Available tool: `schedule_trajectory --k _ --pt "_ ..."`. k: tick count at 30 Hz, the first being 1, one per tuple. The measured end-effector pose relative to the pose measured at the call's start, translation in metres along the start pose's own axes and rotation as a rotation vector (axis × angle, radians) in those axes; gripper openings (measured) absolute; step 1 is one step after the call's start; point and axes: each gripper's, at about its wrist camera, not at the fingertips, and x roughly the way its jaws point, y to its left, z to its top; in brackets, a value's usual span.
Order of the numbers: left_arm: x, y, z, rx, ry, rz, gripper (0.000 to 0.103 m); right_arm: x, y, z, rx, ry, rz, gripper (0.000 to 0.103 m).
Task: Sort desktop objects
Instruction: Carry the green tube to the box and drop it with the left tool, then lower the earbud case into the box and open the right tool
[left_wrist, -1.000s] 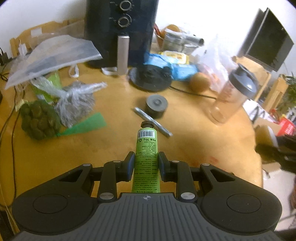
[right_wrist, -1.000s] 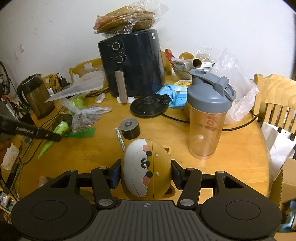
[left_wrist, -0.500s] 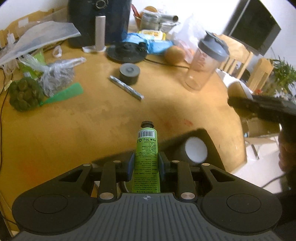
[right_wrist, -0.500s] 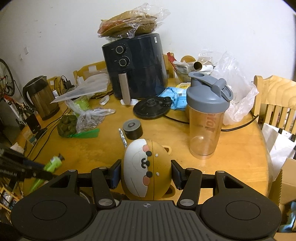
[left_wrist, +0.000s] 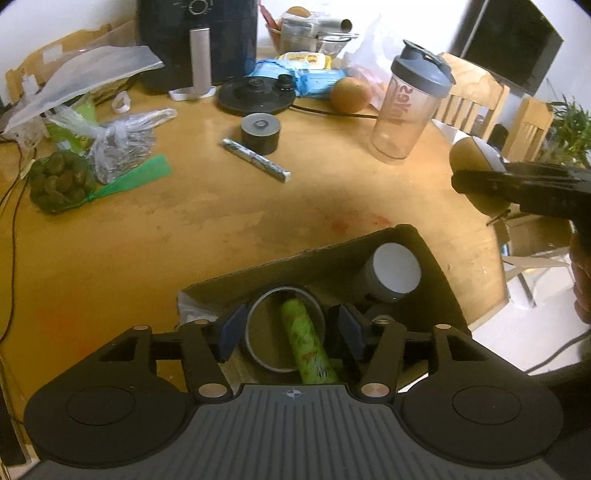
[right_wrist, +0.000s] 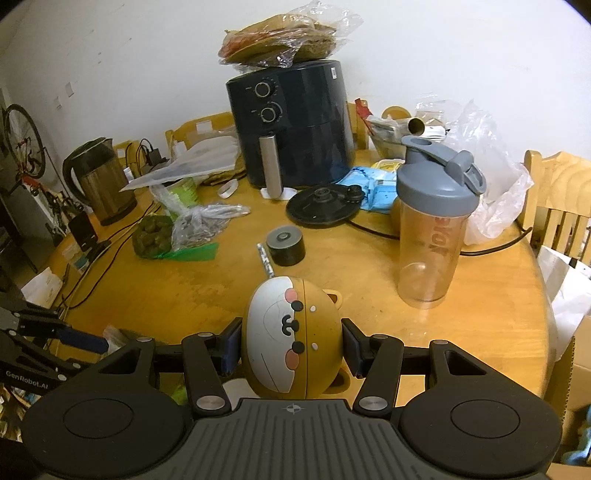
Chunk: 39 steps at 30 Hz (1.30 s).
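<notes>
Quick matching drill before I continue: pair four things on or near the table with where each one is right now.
Things:
1. green tube
2. brown-and-white bear-faced round toy
3. clear shaker bottle with grey lid
4. small black cylinder

Places:
A. standing on the wooden table, lid on
B. lying in the cardboard box
C. on the table beside a thin patterned stick
D. clamped in the right claw

Pairs: 1-B, 2-D, 3-A, 4-C

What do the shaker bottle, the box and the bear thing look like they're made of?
Shaker bottle: clear glossy plastic with a matte grey lid; you can see through it.
Box: cardboard, judging by the raw brown edge.
Bear thing: smooth hard shell, probably plastic, with a soft sheen.
</notes>
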Motion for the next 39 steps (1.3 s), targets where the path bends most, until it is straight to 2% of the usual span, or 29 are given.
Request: schedule_trajectory --k 3,16,34,35,36,37,39 --pt "-0.004 0.001 -0.003 -0.012 -0.014 0.020 0.065 0.000 0.003 -0.002 -0.006 0.010 0.016 0.057" --pt "-0.018 0.014 -0.013 -0.101 -0.047 0.070 0.065 0.007 0.025 -0.003 -0.065 0.049 0.104 0.057" --pt "-0.037 0.042 -0.032 -0.215 -0.060 0.131 0.066 0.047 0.099 0.012 -0.239 0.133 0.334 0.059" --pt "-0.037 0.043 -0.032 -0.220 -0.058 0.133 0.066 0.050 0.103 0.011 -0.253 0.145 0.345 0.061" --pt "-0.038 0.044 -0.033 -0.224 -0.057 0.136 0.066 0.051 0.106 0.011 -0.263 0.145 0.354 0.071" --pt "-0.038 0.045 -0.033 -0.227 -0.059 0.139 0.066 0.051 0.108 0.011 -0.270 0.139 0.351 0.085" --pt "-0.039 0.047 -0.034 -0.235 -0.061 0.144 0.066 0.050 0.110 0.011 -0.275 0.135 0.361 0.100"
